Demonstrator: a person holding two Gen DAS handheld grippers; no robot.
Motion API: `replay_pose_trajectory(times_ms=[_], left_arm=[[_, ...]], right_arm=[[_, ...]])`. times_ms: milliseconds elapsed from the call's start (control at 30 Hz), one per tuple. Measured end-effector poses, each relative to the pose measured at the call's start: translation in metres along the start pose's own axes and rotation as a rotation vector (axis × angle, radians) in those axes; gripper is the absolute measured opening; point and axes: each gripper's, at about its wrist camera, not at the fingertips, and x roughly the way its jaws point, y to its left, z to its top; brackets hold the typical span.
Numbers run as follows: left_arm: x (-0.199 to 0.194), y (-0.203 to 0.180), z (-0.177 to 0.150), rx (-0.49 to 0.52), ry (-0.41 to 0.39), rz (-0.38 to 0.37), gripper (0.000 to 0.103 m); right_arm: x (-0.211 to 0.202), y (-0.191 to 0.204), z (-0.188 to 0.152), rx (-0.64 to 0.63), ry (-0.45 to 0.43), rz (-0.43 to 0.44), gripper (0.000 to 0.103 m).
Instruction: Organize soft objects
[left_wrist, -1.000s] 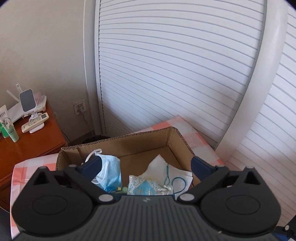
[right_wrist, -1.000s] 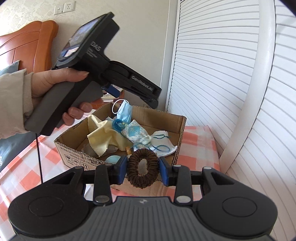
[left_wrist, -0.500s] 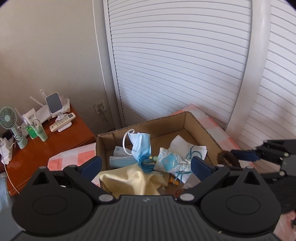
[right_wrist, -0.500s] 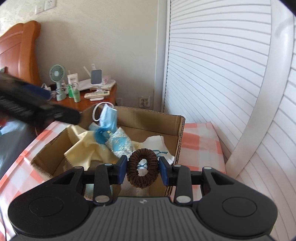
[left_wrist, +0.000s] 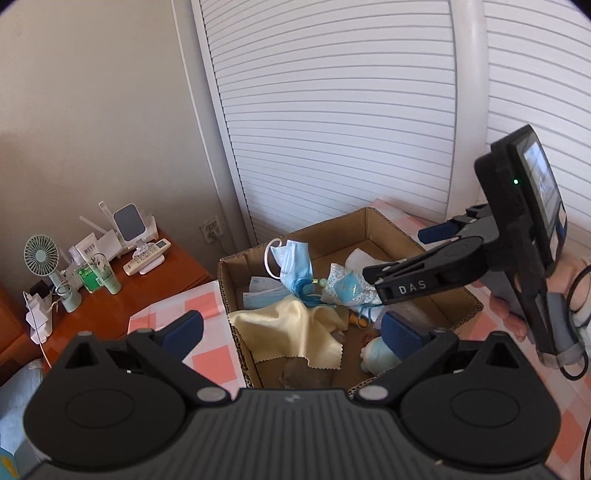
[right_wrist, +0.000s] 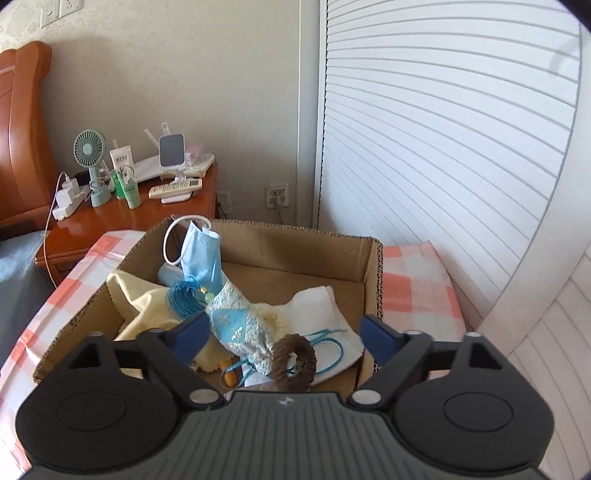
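Observation:
An open cardboard box (right_wrist: 373, 280) sits on the pink checked cloth and holds a blue face mask (right_wrist: 201, 251), a yellow cloth (right_wrist: 144, 299), a shiny blue pouch (right_wrist: 240, 325) and white tissue (right_wrist: 317, 306). A brown scrunchie (right_wrist: 294, 362) stands on edge inside the box, free of the pads. Over it my right gripper (right_wrist: 284, 334) has its jaws opening wide, with nothing pressed between them. In the left wrist view my left gripper (left_wrist: 291, 330) hovers open above the box's near side (left_wrist: 236, 343), over the yellow cloth (left_wrist: 295, 332). The right gripper (left_wrist: 402, 254) reaches in from the right.
A wooden nightstand (right_wrist: 147, 218) with a small fan (right_wrist: 88, 147), bottles, a remote and chargers stands left of the box. White louvred doors (right_wrist: 443, 147) rise behind it. A hand (left_wrist: 517, 314) holds the right gripper's handle. The checked cloth (left_wrist: 210, 332) surrounds the box.
The right gripper's jaws have spread and let go of the brown scrunchie, which now sits in the box. The left gripper has pulled back from the box; the right one came over it.

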Motion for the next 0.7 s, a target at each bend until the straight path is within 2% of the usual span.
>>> replay_pose_trajectory(times_ms=[100, 267, 467, 567, 700], left_arm=[[-0.011, -0.006, -0.005, -0.001, -0.011, -0.001, 0.102], [-0.032, -0.015, -0.018, -0.026, -0.025, 0.012, 0.102], [-0.052, -0.026, -0.04, -0.132, 0.021, 0.102, 0.102], [-0.06, -0.032, -0.05, -0.171, 0.051, 0.158, 0.102], [-0.064, -0.035, -0.063, -0.239, 0.105, 0.197, 0.102]], right_arm=[[-0.012, 0.001, 0.001, 0.017, 0.0, -0.031, 0.102], [-0.045, 0.002, -0.008, 0.071, 0.06, -0.062, 0.103], [-0.091, 0.009, -0.035, 0.103, 0.129, -0.137, 0.103], [-0.118, 0.015, -0.053, 0.094, 0.13, -0.188, 0.103], [-0.15, 0.023, -0.072, 0.12, 0.096, -0.198, 0.103]])
